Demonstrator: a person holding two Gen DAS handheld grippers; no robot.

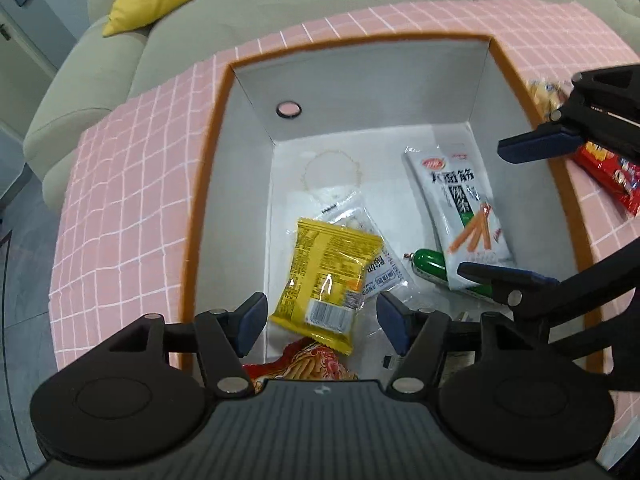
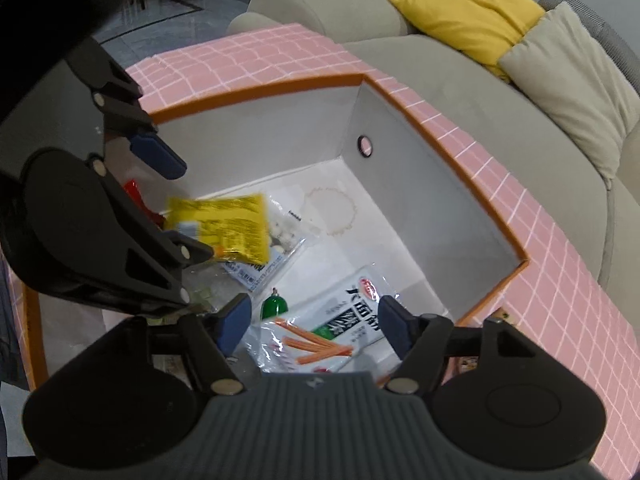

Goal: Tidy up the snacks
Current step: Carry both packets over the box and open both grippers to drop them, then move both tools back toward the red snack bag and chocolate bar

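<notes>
From the left wrist, the left gripper (image 1: 322, 326) hangs wide open over the box (image 1: 208, 184); the yellow packet (image 1: 326, 280) lies just beyond its fingers on the box floor; the right gripper (image 1: 516, 208) also gapes wide above the white packet (image 1: 460, 216). From the right wrist, the right gripper (image 2: 316, 328) stands wide, holding nothing; the white packet (image 2: 332, 328) lies below between its fingers; the yellow packet (image 2: 224, 228) sits beside the left gripper (image 2: 188, 208).
</notes>
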